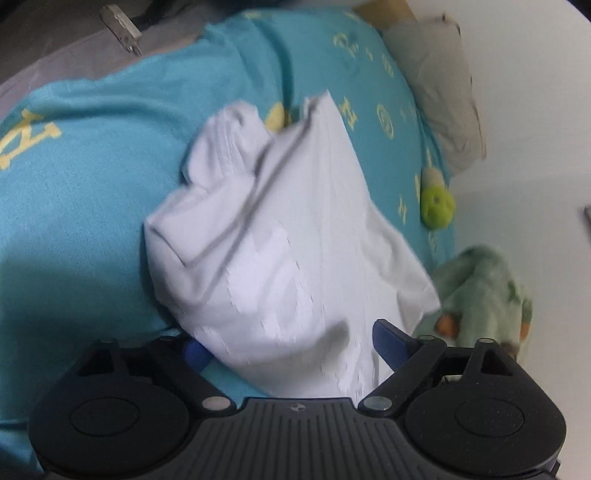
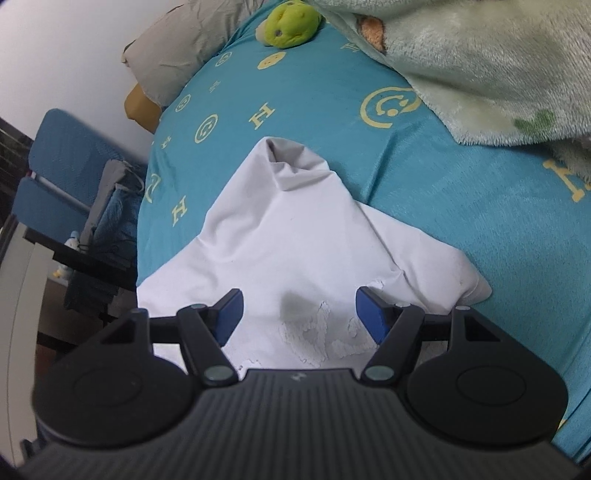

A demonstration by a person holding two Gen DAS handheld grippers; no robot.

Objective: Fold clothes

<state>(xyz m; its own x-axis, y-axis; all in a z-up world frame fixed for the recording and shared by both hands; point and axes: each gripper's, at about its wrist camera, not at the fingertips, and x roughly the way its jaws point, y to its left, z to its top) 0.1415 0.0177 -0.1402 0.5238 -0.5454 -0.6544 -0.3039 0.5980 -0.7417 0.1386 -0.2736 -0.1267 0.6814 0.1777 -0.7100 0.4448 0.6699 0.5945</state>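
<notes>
A white garment [image 1: 280, 229] lies crumpled on the teal bed cover [image 1: 85, 177], one sleeve bunched at its far end. In the left wrist view the picture is blurred. My left gripper [image 1: 291, 349] is at the garment's near edge, jaws wide apart. Cloth lies between the blue pads [image 1: 388, 343] and partly covers the left one. In the right wrist view the same white garment [image 2: 295, 236] tapers to a peak away from me. My right gripper [image 2: 301, 314] hovers over its near part, open, with cloth beneath both pads and neither pressing on it.
A green plush toy [image 2: 290, 22] and a grey pillow [image 2: 184, 48] lie at the head of the bed by the wall. A pale green fleece blanket [image 2: 480, 62] covers one side. A blue chair [image 2: 62, 173] with draped clothes stands beyond the bed's edge.
</notes>
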